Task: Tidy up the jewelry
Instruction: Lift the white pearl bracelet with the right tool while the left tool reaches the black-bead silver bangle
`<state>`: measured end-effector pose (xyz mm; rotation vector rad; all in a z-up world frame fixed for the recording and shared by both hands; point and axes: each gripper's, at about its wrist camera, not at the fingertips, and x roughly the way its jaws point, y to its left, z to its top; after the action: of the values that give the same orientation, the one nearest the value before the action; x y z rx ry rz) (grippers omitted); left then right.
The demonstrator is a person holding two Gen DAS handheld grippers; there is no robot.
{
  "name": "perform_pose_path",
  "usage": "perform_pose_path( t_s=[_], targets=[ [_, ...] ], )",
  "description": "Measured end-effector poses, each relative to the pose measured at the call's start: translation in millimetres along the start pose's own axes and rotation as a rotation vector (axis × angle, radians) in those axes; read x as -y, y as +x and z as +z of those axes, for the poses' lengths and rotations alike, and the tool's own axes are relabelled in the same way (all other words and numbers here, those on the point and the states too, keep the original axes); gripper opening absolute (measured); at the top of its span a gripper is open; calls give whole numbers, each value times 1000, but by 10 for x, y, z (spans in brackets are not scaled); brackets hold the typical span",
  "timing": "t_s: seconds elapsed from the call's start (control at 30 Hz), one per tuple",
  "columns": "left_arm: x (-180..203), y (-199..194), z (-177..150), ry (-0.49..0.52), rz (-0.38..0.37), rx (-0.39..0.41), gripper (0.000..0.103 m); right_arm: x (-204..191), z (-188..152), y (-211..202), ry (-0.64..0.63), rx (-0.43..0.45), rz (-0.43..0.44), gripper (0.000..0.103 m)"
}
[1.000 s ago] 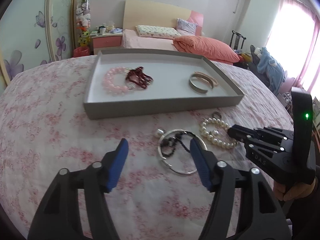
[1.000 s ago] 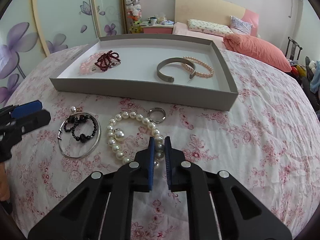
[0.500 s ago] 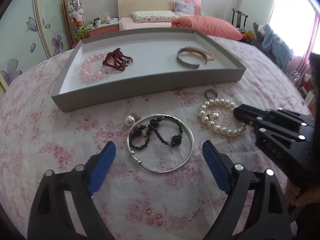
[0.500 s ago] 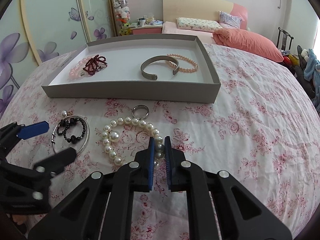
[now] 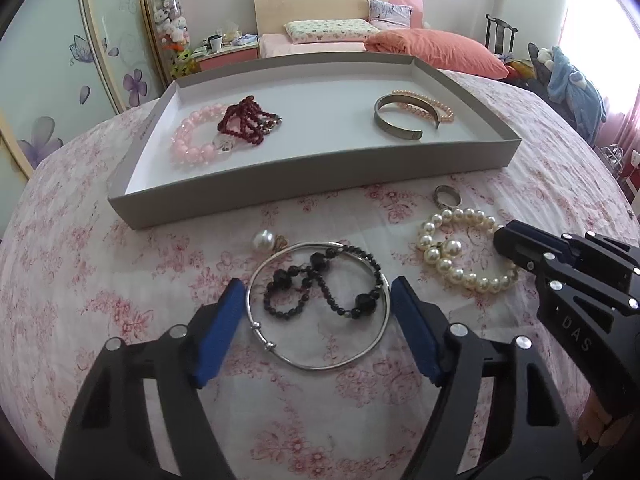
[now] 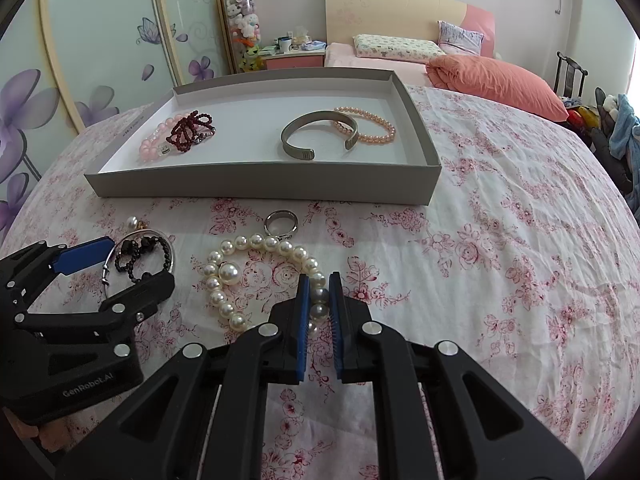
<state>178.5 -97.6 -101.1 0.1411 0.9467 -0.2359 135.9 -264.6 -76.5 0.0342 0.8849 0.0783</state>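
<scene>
Now that my left tongs [image 5: 318, 320] have come down astride the silver bangle [image 5: 320, 306] near the bed's front edge, closing without gripping yet, my right tongs [image 6: 319, 304] stay clenched on the pearl bracelet [image 6: 256, 276], both bound for the tray [image 5: 280, 184].

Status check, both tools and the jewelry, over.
Left tool closing around silver bangle, not gripping. Right tool shut on pearl bracelet. Tray path clear.

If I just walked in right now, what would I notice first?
Probably the big grey tray on the flowery bedspread, holding bracelets. In front of it, the right hand-held gripper pinches a white pearl bracelet, while the left hand-held gripper is closing around a silver bangle.
</scene>
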Motion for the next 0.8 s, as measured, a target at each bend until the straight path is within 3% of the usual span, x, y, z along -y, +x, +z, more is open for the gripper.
perform_pose_path(
  t_s=[0.33, 0.8],
  targets=[
    [-268, -63, -93, -3, 5, 7, 73, -49, -9, 1, -19, -1, 3, 11],
    [-341, -77, -128, -1, -6, 20, 72, -106, 7, 4, -31, -5, 15, 10]
  ],
)
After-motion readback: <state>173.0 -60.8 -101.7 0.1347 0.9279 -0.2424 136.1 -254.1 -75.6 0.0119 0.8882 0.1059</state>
